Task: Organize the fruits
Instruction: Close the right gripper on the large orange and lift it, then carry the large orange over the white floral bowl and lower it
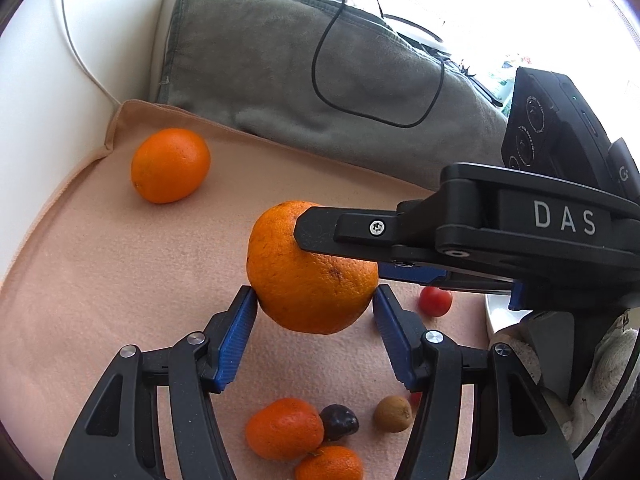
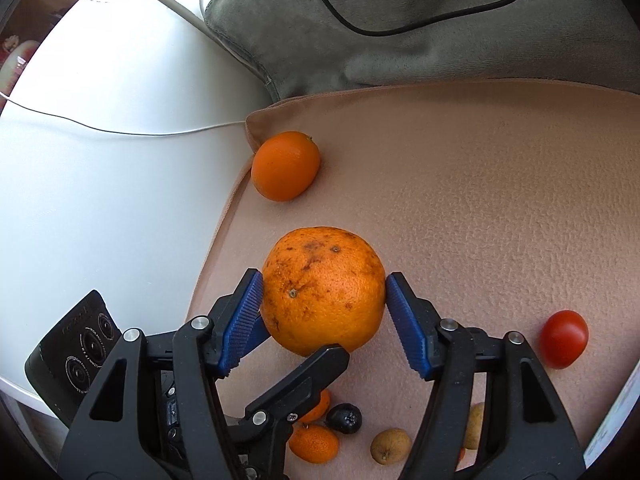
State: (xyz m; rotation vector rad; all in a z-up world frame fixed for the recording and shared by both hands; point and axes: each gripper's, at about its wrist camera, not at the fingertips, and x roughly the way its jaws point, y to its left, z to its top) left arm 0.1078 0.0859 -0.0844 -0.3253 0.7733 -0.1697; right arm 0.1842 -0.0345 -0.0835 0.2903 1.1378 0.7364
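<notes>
A large speckled orange (image 1: 304,276) (image 2: 324,292) is held from two sides at once and looks raised off the peach cloth (image 1: 120,280). My left gripper (image 1: 314,294) is shut on it, blue pads pressing its left and right flanks. My right gripper (image 2: 324,276) is shut on the same orange, reaching in crosswise. One of its fingers (image 1: 320,228) lies over the fruit's top in the left wrist view. A left finger (image 2: 316,364) shows under the orange in the right wrist view. A smaller smooth orange (image 1: 170,165) (image 2: 285,166) rests alone near the cloth's far corner.
Two mandarins (image 1: 284,428), a dark fruit (image 1: 339,422) and a brownish fruit (image 1: 393,414) lie below the grippers. A red tomato (image 2: 563,339) sits to the right. A grey cushion (image 1: 300,72) with a black cable (image 1: 400,124) borders the cloth behind; a white surface (image 2: 100,160) lies left.
</notes>
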